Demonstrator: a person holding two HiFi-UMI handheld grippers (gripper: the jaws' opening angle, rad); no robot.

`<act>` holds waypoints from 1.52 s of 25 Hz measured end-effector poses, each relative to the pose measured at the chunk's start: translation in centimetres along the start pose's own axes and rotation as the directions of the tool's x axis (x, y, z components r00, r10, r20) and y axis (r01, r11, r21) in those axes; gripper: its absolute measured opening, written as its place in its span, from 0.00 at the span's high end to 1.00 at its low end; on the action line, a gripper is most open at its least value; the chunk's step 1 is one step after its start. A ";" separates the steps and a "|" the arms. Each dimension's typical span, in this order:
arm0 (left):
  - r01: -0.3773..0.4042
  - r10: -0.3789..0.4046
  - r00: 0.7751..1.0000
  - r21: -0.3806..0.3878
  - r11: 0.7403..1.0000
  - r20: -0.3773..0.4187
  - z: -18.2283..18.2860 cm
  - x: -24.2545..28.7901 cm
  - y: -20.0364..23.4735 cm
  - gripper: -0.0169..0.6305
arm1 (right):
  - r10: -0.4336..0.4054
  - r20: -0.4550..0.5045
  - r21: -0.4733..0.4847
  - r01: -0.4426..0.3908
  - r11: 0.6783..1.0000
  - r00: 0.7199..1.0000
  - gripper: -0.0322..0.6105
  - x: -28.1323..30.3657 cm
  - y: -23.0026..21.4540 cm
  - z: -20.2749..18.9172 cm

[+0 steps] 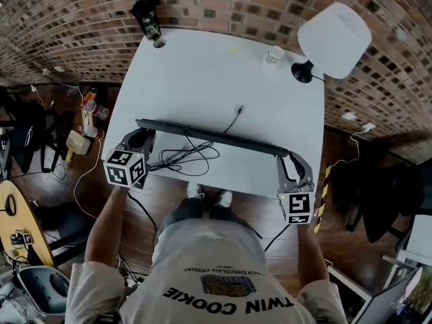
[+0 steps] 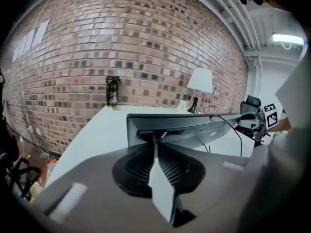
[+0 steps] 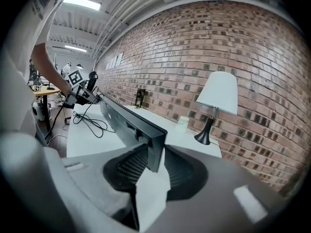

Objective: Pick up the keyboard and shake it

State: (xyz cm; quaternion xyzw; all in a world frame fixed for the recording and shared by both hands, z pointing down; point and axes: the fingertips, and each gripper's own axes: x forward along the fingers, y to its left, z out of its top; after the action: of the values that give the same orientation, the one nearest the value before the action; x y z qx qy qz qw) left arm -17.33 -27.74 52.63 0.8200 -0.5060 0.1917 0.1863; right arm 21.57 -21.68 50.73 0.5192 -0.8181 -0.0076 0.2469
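A long black keyboard (image 1: pixel 209 137) is held between my two grippers over the front part of the white table (image 1: pixel 202 73), turned so that I see its thin edge from above. My left gripper (image 1: pixel 143 136) is shut on the keyboard's left end (image 2: pixel 184 127), with the jaws (image 2: pixel 155 141) pinching its thin lip. My right gripper (image 1: pixel 287 159) is shut on the right end (image 3: pixel 127 121), the keyboard's corner wedged between the jaws (image 3: pixel 154 158). The keyboard's black cable (image 1: pixel 196 155) trails in loops on the table below it.
A black tumbler (image 1: pixel 148 19) stands at the table's far left corner. A small white cup (image 1: pixel 273 55) and a lamp (image 1: pixel 334 39) with a white shade stand at the far right. A brick wall runs behind the table. The person's feet show under the front edge.
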 end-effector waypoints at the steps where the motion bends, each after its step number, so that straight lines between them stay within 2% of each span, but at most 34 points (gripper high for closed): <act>1: -0.007 0.007 1.000 0.002 1.000 -0.006 -0.2 -0.2 -0.1 0.92 | 0.005 -0.002 -0.002 -0.005 1.000 1.000 0.79 -0.1 0.1 -0.1; 10: -0.028 0.030 0.994 0.019 0.999 -0.107 -2.9 -1.5 -0.9 0.92 | 0.041 -0.045 -0.047 -0.043 0.998 0.998 0.78 -0.9 1.3 -1.6; 15: -0.025 0.038 0.983 0.076 0.997 -0.181 -5.8 -2.5 -2.0 0.92 | 0.002 -0.105 -0.017 -0.004 1.000 0.994 0.79 -1.2 2.0 -3.6; 20: 0.035 -0.016 0.975 0.083 0.996 -0.220 -7.3 -3.2 -2.6 0.95 | -0.045 -0.170 -0.004 0.045 0.999 0.984 0.79 -0.9 1.9 -4.9; 25: 0.095 -0.075 0.962 0.062 0.994 -0.263 -9.5 -3.9 -3.6 0.96 | -0.096 -0.290 -0.024 0.094 0.995 0.952 0.79 -0.8 2.5 -7.2; 28: 0.116 -0.103 0.950 0.027 0.993 -0.295 -10.7 -4.7 -3.8 0.96 | -0.087 -0.386 -0.063 0.068 0.996 0.918 0.79 -1.0 3.6 -8.8; 30: 0.124 -0.108 0.942 0.030 0.992 -0.318 -11.4 -5.2 -3.8 0.96 | -0.080 -0.440 -0.094 0.043 0.995 0.894 0.78 -1.3 4.3 -9.5; 33: 0.130 -0.104 0.940 0.059 0.990 -0.325 -11.8 -5.7 -3.7 0.96 | -0.092 -0.470 -0.099 0.052 0.994 0.878 0.79 -2.0 4.4 -9.8; 38: 0.129 -0.102 0.951 0.073 0.989 -0.292 -11.4 -6.6 -3.9 0.96 | -0.139 -0.484 -0.094 0.107 0.990 0.864 0.79 -3.8 4.3 -9.6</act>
State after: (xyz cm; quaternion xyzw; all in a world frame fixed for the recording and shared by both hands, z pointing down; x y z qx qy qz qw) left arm -18.00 -15.46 58.65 0.8193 -0.4155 0.3204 0.2310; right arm 23.21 -14.12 58.80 0.5470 -0.6937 0.0819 0.4614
